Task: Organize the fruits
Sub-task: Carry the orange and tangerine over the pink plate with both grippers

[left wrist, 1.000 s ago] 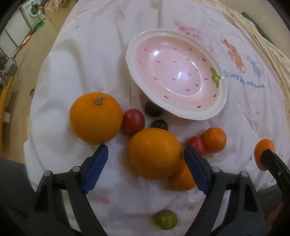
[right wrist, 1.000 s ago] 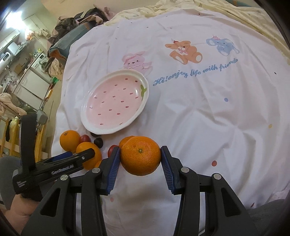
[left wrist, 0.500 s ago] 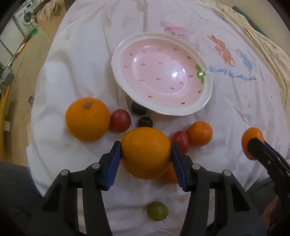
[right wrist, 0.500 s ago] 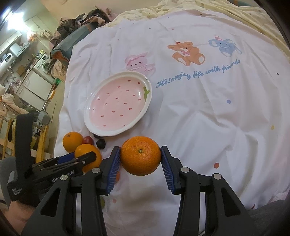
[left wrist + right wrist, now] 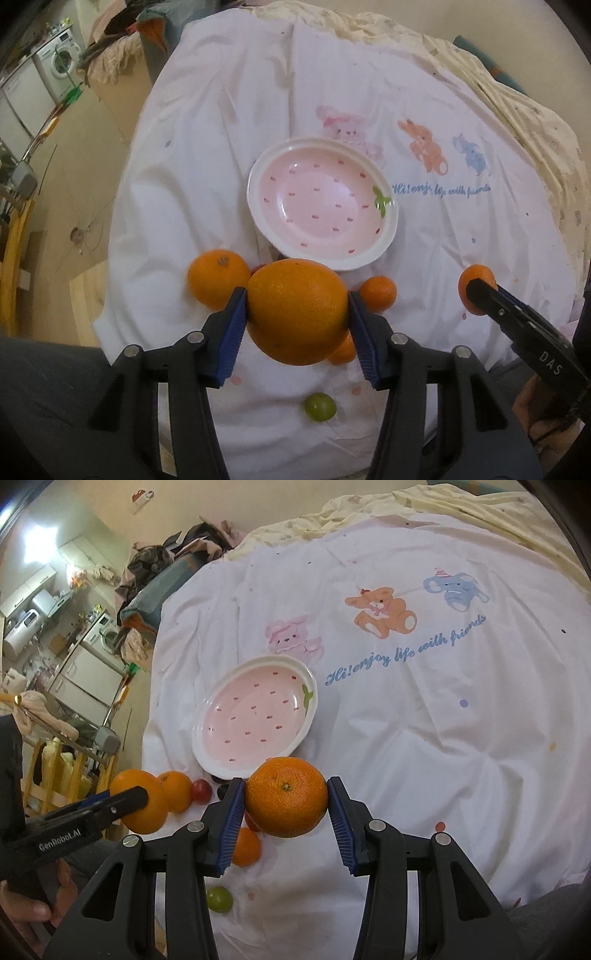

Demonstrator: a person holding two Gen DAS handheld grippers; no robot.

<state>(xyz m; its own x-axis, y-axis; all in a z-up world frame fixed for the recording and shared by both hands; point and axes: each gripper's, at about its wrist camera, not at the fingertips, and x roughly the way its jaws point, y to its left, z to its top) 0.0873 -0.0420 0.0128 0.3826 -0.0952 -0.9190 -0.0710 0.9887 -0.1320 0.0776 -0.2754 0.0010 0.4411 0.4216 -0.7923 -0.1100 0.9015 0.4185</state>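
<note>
My left gripper (image 5: 297, 314) is shut on a large orange (image 5: 295, 310) and holds it above the white cloth, just in front of the pink strawberry-pattern plate (image 5: 386, 236). My right gripper (image 5: 286, 797) is shut on a mandarin (image 5: 286, 795), also raised near the plate (image 5: 207, 753). On the cloth lie another orange (image 5: 218, 278), a small mandarin (image 5: 378, 293), a second small mandarin partly hidden under the held orange (image 5: 343, 350), a red tomato (image 5: 201, 790) and a green grape (image 5: 319, 406). The plate is empty.
The white cartoon-print cloth (image 5: 443, 720) covers a soft raised surface whose left edge drops to the floor (image 5: 85, 184). A washing machine (image 5: 55, 62) and clutter stand far left. A wooden rack (image 5: 55, 760) stands by the left edge.
My left gripper closed on the large orange and lifted it off the cloth. My right gripper kept holding its mandarin and rose slightly.
</note>
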